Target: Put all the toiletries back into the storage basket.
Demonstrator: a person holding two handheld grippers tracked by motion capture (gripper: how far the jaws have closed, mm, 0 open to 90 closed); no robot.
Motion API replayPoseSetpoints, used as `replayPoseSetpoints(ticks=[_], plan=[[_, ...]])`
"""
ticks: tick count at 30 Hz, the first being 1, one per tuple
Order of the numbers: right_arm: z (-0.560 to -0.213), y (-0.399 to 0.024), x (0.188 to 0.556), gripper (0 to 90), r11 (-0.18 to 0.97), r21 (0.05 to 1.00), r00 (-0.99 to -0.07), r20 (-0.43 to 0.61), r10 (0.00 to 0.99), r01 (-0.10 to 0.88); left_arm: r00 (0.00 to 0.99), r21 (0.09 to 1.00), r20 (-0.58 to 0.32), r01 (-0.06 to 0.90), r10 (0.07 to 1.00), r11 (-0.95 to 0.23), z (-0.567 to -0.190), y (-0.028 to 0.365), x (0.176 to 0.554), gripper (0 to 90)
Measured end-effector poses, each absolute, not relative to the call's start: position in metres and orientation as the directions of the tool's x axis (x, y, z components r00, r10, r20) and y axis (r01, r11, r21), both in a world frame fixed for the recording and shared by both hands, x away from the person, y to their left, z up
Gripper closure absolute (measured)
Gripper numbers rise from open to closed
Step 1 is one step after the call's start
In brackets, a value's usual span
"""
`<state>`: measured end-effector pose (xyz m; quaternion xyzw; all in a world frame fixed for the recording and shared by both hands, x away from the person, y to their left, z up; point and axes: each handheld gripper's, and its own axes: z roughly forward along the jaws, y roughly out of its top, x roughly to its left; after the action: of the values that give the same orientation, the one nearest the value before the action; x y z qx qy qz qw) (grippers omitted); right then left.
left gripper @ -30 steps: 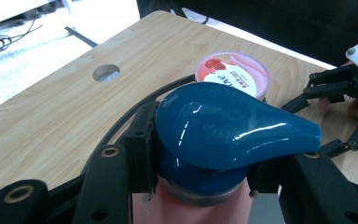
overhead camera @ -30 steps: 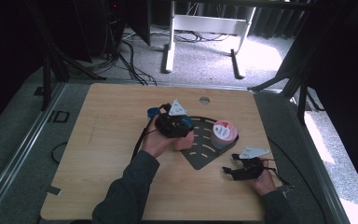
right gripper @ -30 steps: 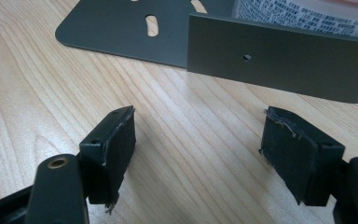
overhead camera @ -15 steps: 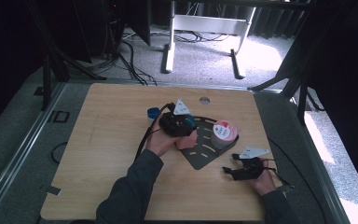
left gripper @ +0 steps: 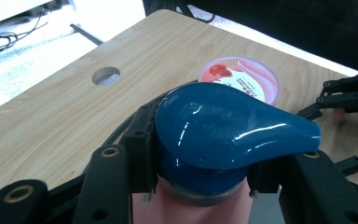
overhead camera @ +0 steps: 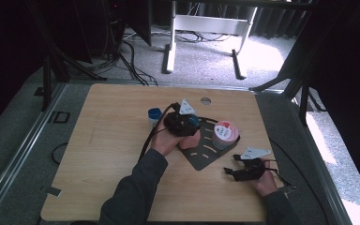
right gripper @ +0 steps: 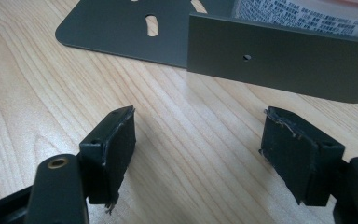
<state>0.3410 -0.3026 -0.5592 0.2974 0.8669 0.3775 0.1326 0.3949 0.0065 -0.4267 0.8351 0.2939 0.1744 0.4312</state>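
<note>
Pale wood grain covers the worktop [overhead camera: 112, 154], which stands over grey carpet with cables and a white stand behind it. Near its middle lies a dark slotted metal plate [overhead camera: 201, 157], the landmark for everything else.

At the far-left edge of the plate, the left tool [overhead camera: 182, 125] pinches a bottle by its neck, just under the glossy blue pump cap [left gripper: 228, 128]; in the left gripper view the black jaws press against both sides of the blue collar, with a pinkish bottle body [left gripper: 191, 210] below. A second small blue-capped container [overhead camera: 154, 115] stands on the wood just left of that tool, off the plate.

On the plate's right part sits a pink-lidded tub [overhead camera: 225, 132], upright, backed by the plate's raised flange [right gripper: 279, 63].

Off the plate's near-right corner, the right tool [overhead camera: 236, 169] rests low over bare wood, its jaws spread with nothing between the worn black pads [right gripper: 116, 144], which point toward the flange.
</note>
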Motion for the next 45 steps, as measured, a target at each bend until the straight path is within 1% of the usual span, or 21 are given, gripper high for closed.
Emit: replayPoseSetpoints(ticks=[24, 45], plan=[[-0.559, -0.303, 0.341, 25.9, 0.538, 0.733, -0.788, -0.006, 0.616, 0.415, 0.727, 0.825, 0.020, 0.376, 0.687, -0.422, -0.435, -0.009, 0.407, 52.8], [-0.559, -0.303, 0.341, 26.0, 0.538, 0.733, -0.788, -0.006, 0.616, 0.416, 0.701, 0.801, 0.050, 0.398, 0.712, -0.448, -0.443, -0.029, 0.425, 52.8]])
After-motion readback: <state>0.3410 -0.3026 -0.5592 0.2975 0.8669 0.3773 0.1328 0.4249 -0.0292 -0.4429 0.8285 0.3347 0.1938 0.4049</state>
